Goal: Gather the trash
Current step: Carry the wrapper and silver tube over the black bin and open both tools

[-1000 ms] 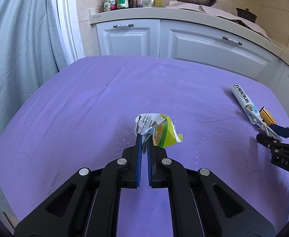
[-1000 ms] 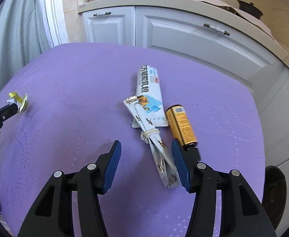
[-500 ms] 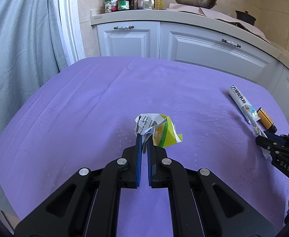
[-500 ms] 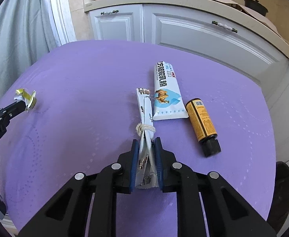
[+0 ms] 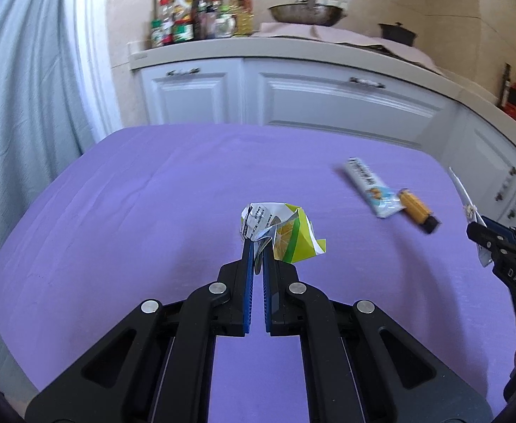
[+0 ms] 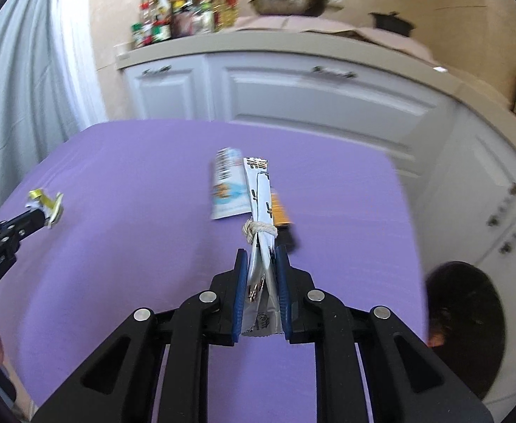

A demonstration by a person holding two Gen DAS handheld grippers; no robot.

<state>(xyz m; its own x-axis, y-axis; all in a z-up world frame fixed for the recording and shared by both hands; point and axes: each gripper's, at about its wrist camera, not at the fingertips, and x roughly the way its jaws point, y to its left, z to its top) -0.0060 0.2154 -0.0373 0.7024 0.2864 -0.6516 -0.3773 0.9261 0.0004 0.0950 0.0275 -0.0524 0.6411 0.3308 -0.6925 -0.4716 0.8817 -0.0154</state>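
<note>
Your left gripper (image 5: 257, 246) pinches the crumpled yellow-green wrapper (image 5: 282, 231). Your right gripper (image 6: 262, 257) clamps the tied silver sachet (image 6: 259, 194) (dark bin (image 6: 469, 328) beside the table).

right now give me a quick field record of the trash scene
left hand-held gripper: shut on crumpled yellow-green and white wrapper
right hand-held gripper: shut on long silver sachet tied with string
left on purple tablecloth: white and blue tube, small amber bottle with black cap
dark round bin: beside table, right
</note>
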